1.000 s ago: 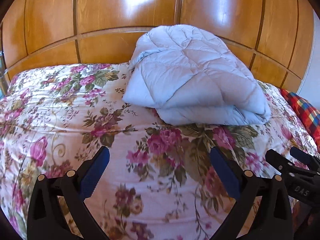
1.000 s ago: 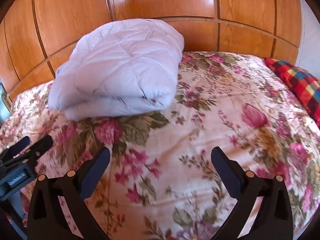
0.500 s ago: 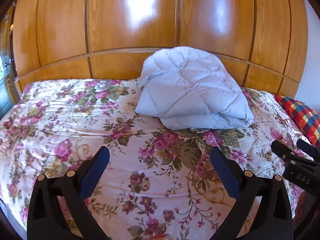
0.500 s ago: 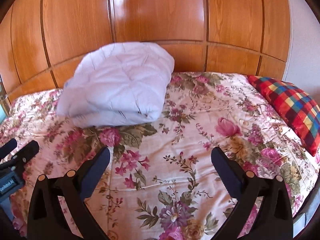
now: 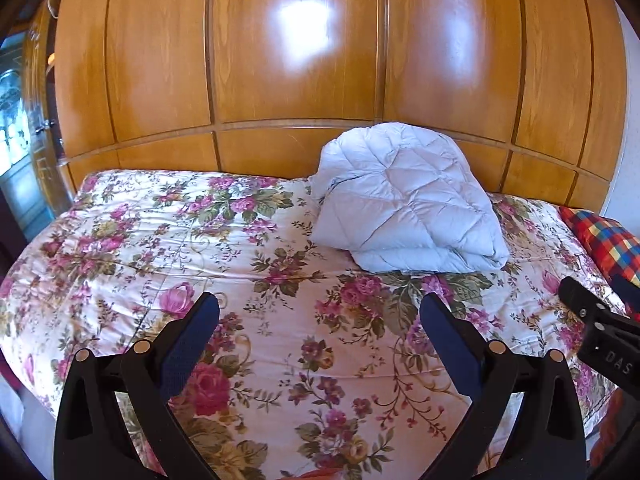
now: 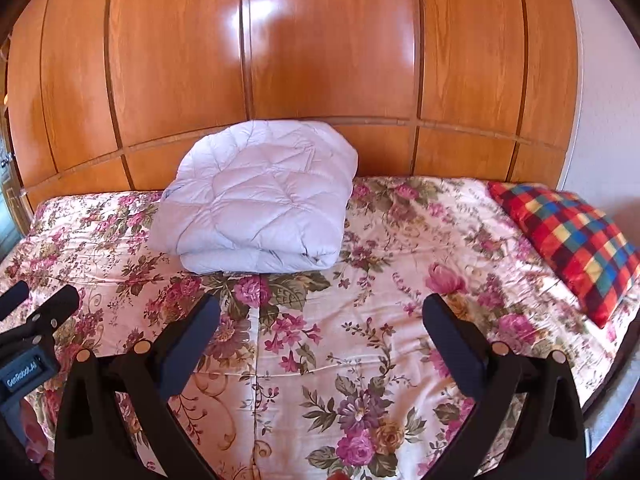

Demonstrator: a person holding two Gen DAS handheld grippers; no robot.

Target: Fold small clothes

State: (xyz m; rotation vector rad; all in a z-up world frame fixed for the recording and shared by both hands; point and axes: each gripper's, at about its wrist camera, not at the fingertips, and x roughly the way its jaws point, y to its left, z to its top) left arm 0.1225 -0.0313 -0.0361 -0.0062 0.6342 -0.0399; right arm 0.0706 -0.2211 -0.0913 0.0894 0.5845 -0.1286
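No small garment shows on the bed (image 5: pixel 280 360); only a folded pale quilt (image 6: pixel 256 208) lies by the headboard, so folding looks either finished or not begun. The left gripper (image 5: pixel 320 320) and right gripper (image 6: pixel 320 320) hover spread wide and empty. Only the right view shows the whole plaid pillow (image 6: pixel 572 240)
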